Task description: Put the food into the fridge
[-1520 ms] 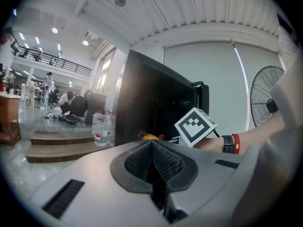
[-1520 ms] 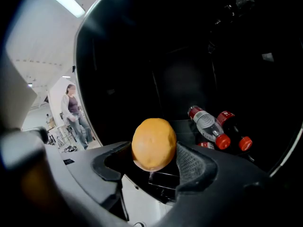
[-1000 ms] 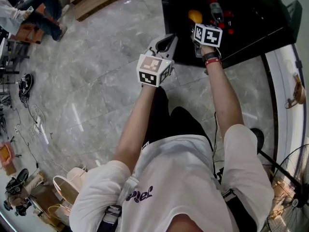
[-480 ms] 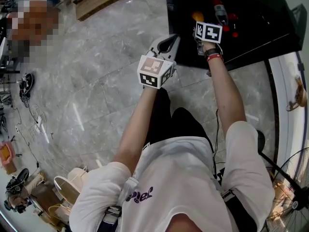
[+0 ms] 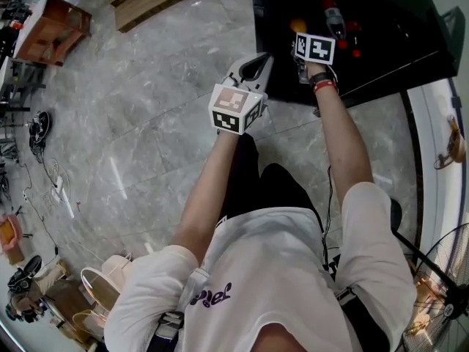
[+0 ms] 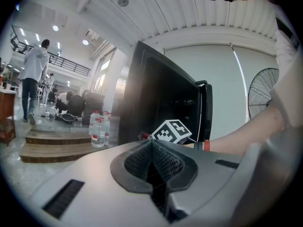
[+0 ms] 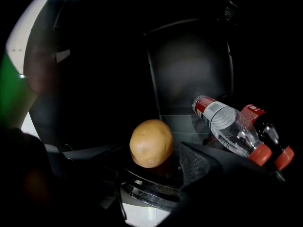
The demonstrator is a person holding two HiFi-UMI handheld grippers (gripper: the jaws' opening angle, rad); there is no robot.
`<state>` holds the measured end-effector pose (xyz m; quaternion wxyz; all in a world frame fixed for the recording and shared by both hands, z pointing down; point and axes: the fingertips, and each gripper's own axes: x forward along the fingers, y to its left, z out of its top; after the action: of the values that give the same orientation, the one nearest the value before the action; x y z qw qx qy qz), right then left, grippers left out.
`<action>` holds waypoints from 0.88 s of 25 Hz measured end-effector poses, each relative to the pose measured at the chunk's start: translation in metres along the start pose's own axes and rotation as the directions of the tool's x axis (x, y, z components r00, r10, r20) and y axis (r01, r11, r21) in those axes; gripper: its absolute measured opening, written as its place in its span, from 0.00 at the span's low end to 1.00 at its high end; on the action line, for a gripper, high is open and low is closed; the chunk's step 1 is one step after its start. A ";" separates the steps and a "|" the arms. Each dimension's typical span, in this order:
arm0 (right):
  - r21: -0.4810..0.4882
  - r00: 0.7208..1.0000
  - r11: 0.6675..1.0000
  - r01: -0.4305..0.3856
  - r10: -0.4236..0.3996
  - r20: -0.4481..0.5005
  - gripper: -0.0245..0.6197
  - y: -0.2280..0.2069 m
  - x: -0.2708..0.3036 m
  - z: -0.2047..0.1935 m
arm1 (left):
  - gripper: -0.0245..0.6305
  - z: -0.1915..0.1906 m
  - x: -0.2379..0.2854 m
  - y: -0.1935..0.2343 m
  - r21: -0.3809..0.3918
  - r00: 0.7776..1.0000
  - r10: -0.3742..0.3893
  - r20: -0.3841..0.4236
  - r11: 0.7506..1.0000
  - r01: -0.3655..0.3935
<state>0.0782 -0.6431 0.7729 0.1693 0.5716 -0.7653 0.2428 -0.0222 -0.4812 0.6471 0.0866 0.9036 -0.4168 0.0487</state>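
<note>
Potato [image 7: 151, 143] rests inside the fridge [image 7: 189, 70] while the right gripper [image 7: 150, 169] spreads its fingers, releasing it. Left gripper [image 6: 152, 174] fingers meet, empty

The person wears a white T-shirt [image 5: 271, 270] with purple lettering at lower centre, dark legwear [image 5: 253, 182], and black and red wristbands [image 5: 321, 86]. The left gripper [image 5: 254, 63] is grey and bears a white cube [image 5: 233, 108] with black square markers. A matching cube [image 5: 315, 48] shows at upper centre.
</note>
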 end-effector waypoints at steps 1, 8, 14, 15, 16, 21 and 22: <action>-0.004 1.000 1.000 -0.003 0.003 0.006 0.59 0.001 -0.001 0.001 | 0.07 0.000 0.000 0.000 0.001 1.000 0.000 -0.001 1.000 0.000; -0.027 0.999 0.999 -0.017 0.018 0.034 0.62 0.010 -0.017 0.011 | 0.07 0.007 -0.008 -0.004 -0.003 1.000 0.010 -0.007 1.000 -0.010; -0.028 0.999 0.999 -0.020 0.021 0.026 0.61 0.017 -0.041 0.016 | 0.07 0.016 -0.018 -0.009 -0.006 0.999 0.020 -0.028 1.000 -0.020; -0.030 0.999 0.999 -0.019 0.020 0.025 0.61 0.018 -0.046 0.017 | 0.07 0.019 -0.020 -0.010 -0.008 0.999 0.021 -0.030 1.000 -0.021; -0.030 1.000 0.999 -0.018 0.019 0.024 0.61 0.020 -0.051 0.018 | 0.07 0.022 -0.023 -0.012 -0.009 0.999 0.022 -0.031 1.000 -0.022; -0.024 1.000 1.000 -0.017 0.017 0.023 0.60 0.029 -0.081 0.030 | 0.07 0.044 -0.036 -0.019 -0.020 0.999 0.023 -0.038 1.000 -0.023; -0.022 1.000 1.000 -0.017 0.017 0.022 0.60 0.031 -0.087 0.034 | 0.07 0.050 -0.039 -0.021 -0.022 0.999 0.023 -0.040 0.999 -0.024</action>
<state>0.0741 -0.5859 0.6927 0.1650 0.5659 -0.7745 0.2294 -0.0303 -0.4486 0.5897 0.1047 0.8965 -0.4259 0.0630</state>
